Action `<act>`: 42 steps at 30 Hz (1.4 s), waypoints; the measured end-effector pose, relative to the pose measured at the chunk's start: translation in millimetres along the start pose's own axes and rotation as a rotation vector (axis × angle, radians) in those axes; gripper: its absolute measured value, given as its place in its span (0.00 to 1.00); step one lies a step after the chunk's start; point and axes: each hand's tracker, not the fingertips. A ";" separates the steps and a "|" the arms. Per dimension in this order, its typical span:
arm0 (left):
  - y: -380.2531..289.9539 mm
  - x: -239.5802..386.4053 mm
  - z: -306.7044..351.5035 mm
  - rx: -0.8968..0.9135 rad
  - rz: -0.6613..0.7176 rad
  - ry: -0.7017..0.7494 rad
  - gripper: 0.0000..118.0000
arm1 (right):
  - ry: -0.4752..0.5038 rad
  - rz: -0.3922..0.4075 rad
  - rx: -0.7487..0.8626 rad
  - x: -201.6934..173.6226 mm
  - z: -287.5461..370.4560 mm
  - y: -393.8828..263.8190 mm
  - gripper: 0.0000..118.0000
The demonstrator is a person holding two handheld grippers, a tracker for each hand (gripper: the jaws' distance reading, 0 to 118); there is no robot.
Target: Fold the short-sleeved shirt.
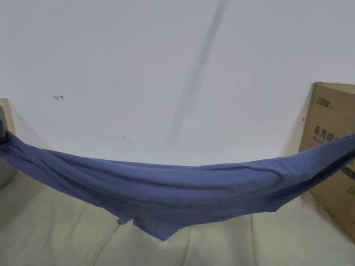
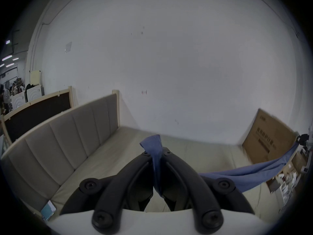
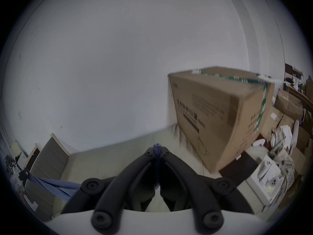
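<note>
A blue short-sleeved shirt (image 1: pixel 173 187) hangs in the air, stretched wide from left to right and sagging in the middle above a beige bed. A bunched flap droops from its lower edge. My left gripper (image 2: pixel 156 152) is shut on one end of the shirt (image 2: pixel 155 147), with blue cloth sticking out past the jaws. The rest of the cloth runs away to the right toward the other gripper (image 2: pixel 303 141). My right gripper (image 3: pixel 157 151) is shut on the other end, a thin edge of the shirt (image 3: pixel 157 148) pinched between the jaws.
The beige bed (image 1: pixel 69 235) lies under the shirt, against a white wall (image 1: pixel 173 69). A large cardboard box (image 1: pixel 332 138) stands on its right side. A padded headboard (image 2: pixel 67 133) bounds the left. A phone-like object (image 2: pixel 48 210) lies by the headboard. Boxes and clutter (image 3: pixel 284 137) sit beyond the box.
</note>
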 end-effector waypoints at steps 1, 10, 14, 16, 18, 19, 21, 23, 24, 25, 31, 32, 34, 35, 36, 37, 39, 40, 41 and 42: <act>-20.7 0.1 -0.8 -0.033 -0.014 0.001 0.05 | 0.003 -0.012 -0.028 9.8 -6.5 -16.2 0.01; -217.3 -17.0 32.5 -0.380 -0.102 0.023 0.05 | -0.034 -0.043 -0.354 89.2 -14.5 -210.0 0.01; -284.8 -36.1 81.2 -0.466 -0.063 0.024 0.05 | -0.038 -0.098 -0.465 120.9 16.5 -289.3 0.01; -307.5 -48.3 102.4 -0.510 -0.016 0.010 0.05 | -0.099 -0.048 -0.514 130.8 33.2 -320.9 0.01; -319.0 -54.5 115.0 -0.534 -0.030 0.031 0.05 | -0.080 -0.051 -0.544 145.7 46.1 -341.6 0.01; -320.8 -58.3 119.4 -0.541 -0.039 0.041 0.05 | -0.089 -0.058 -0.560 149.2 53.7 -348.8 0.01; -327.0 -67.2 132.3 -0.538 -0.051 0.071 0.05 | -0.125 -0.044 -0.559 161.6 68.8 -358.9 0.01; -329.6 -78.6 144.5 -0.543 -0.048 0.076 0.05 | -0.143 -0.088 -0.559 177.6 84.2 -363.5 0.01; -330.0 -85.6 149.7 -0.545 -0.024 0.077 0.05 | -0.113 -0.136 -0.568 186.3 91.0 -363.8 0.01; -331.1 -92.5 154.9 -0.546 0.013 0.060 0.05 | -0.120 -0.163 -0.553 191.2 99.6 -364.5 0.01; -349.1 -95.8 168.5 -0.556 0.012 0.069 0.19 | -0.148 -0.136 -0.561 191.7 123.6 -384.1 0.08; -350.8 -95.5 169.6 -0.571 0.007 0.067 0.19 | -0.150 -0.129 -0.555 189.4 124.8 -387.0 0.08; -349.4 -96.5 175.3 -0.591 -0.008 0.088 0.39 | -0.206 -0.068 -0.504 175.0 130.8 -385.3 0.27; -348.7 -97.4 180.4 -0.593 -0.011 0.083 0.59 | -0.204 -0.018 -0.486 168.7 132.8 -383.7 0.43; -345.1 -99.5 185.6 -0.596 -0.008 0.081 0.81 | -0.213 0.031 -0.464 158.3 135.6 -380.5 0.58; -340.6 -101.8 193.0 -0.587 0.011 0.082 0.97 | -0.207 0.090 -0.445 151.0 137.3 -377.2 0.68; -328.8 -106.4 211.5 -0.519 0.083 0.044 0.96 | -0.155 0.224 -0.419 121.6 145.1 -371.5 0.68; -324.2 -109.1 218.3 -0.510 0.121 0.031 0.96 | -0.113 0.297 -0.416 104.1 148.4 -370.4 0.68; -320.0 -111.3 223.2 -0.507 0.149 0.018 0.96 | -0.067 0.360 -0.421 88.1 151.4 -369.6 0.68; -316.7 -113.2 228.5 -0.505 0.176 0.005 0.95 | 0.001 0.425 -0.433 69.8 154.3 -370.1 0.68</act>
